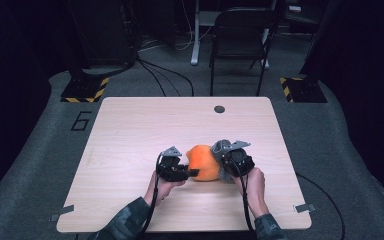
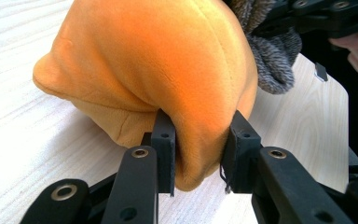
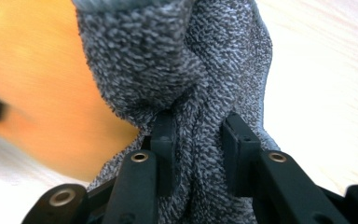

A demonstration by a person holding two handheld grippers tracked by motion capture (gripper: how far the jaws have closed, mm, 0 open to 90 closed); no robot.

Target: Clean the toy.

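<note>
Table: a light wooden table [image 1: 130,130] with a small dark round hole [image 1: 219,109] near its far edge, a little right of the middle.
Orange plush: a soft orange piece [image 1: 203,161] lies on the table, nearer to the near edge than to the far edge, a little right of the middle. It is between the two grippers.
Grey fabric: a grey fuzzy fabric [image 3: 177,70] is joined to the right side of the orange plush and touches it. In the high view it shows just under the right gripper.
Left gripper: the left gripper [image 2: 200,149] comes from the left side and its jaws are clenched on a fold of the orange plush; both pads press into the soft cloth. In the high view it sits just left of the plush [image 1: 176,168].
Right gripper: the right gripper [image 3: 198,135] is grasping the grey fabric; a twisted fold of it is squeezed between the two jaws. In the high view it is at the right side of the plush [image 1: 231,156].
Hands: the person's left hand [image 1: 162,187] and right hand [image 1: 252,186] hold the grippers from the near edge; the sleeves have a camouflage pattern.
Floor: a black chair [image 1: 240,35] stands behind the far edge of the table.
</note>
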